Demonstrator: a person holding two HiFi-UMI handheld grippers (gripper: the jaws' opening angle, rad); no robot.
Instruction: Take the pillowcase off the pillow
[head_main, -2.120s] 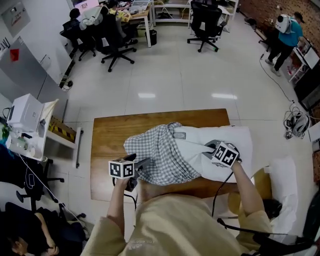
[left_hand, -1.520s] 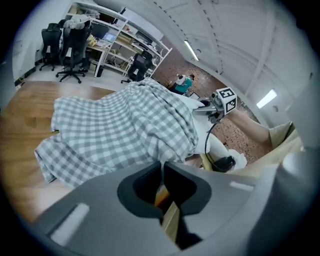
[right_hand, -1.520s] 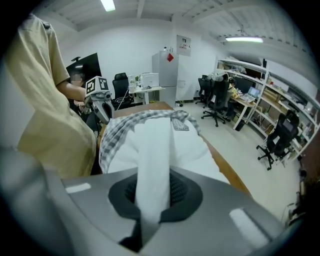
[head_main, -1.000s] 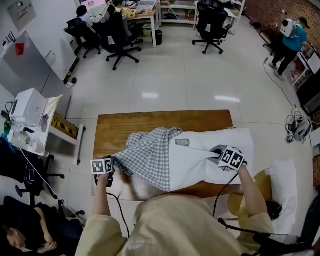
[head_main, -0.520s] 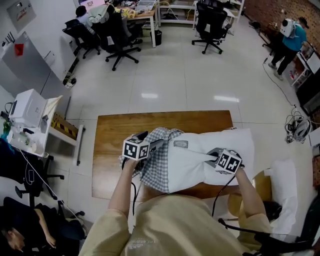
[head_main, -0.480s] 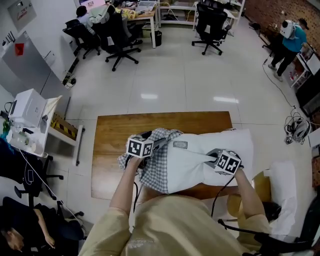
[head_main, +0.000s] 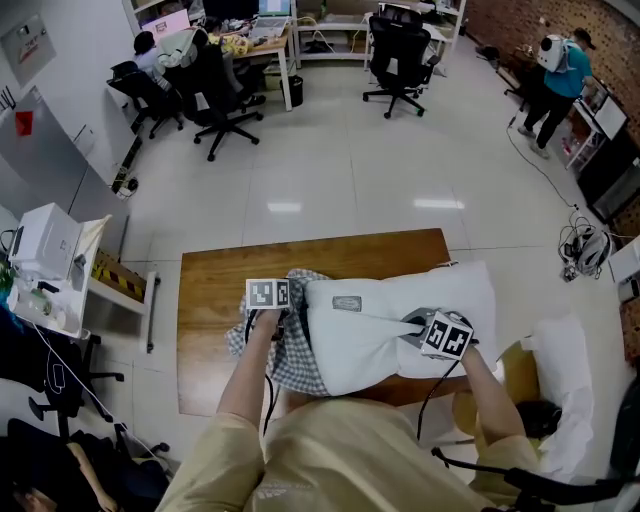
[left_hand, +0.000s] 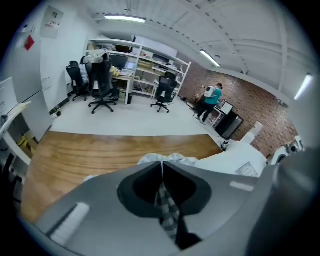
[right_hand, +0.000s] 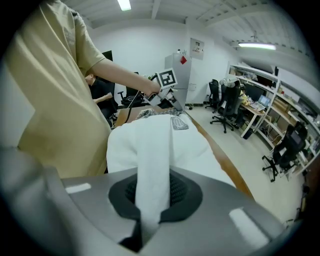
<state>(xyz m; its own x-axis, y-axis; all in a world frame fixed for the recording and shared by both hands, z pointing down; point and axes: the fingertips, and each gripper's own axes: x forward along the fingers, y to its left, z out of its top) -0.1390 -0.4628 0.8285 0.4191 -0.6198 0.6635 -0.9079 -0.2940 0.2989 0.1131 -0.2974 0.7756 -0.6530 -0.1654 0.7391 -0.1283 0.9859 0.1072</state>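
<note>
The left tool just clamped the checkered pillowcase; right tool pinches white pillow (wooden table beneath).

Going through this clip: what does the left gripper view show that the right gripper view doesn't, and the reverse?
Only left: the left hand-held gripper shut on a fold of checked pillowcase, and a person in teal by the brick wall. Only right: the right hand-held gripper clamping white pillow fabric, beside the wearer's beige shirt. Both: the pillow's sewn label and office chairs.

White pillow on wooden table; checked pillowcase bunched left end.
</note>
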